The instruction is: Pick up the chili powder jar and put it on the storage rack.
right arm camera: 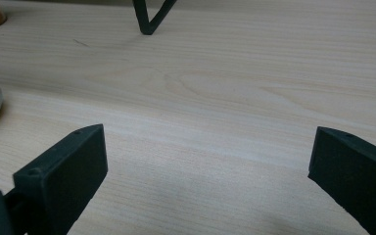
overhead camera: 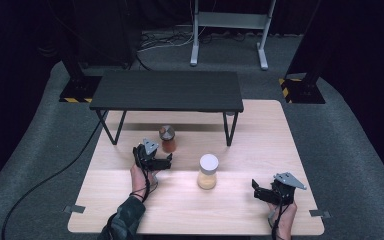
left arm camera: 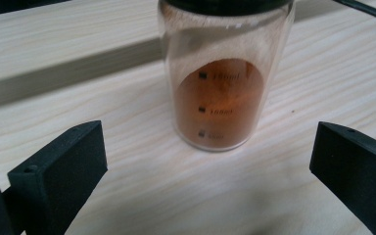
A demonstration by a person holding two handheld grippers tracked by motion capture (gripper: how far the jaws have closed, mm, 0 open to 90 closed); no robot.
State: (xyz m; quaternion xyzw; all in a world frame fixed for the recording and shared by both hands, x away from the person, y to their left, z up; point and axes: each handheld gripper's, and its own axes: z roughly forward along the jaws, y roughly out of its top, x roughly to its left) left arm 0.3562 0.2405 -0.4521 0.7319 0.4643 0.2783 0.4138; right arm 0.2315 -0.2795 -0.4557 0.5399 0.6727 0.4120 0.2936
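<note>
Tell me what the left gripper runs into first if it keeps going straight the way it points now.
The left gripper, jaws open, points at the jar of reddish-brown powder standing on the wooden table. The jar sits centred between the jaws just ahead, so it would likely be met first; the exact gap is hard to judge.

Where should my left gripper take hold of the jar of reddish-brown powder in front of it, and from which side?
Grip the jar of reddish-brown powder around its straight glass wall, below the lid, coming in level from the person's side. It stands upright and cylindrical on the wooden table, centred ahead of the open left gripper, whose jaws stand wider than the jar. The shelf behind probably hinders a far-side approach.
</note>
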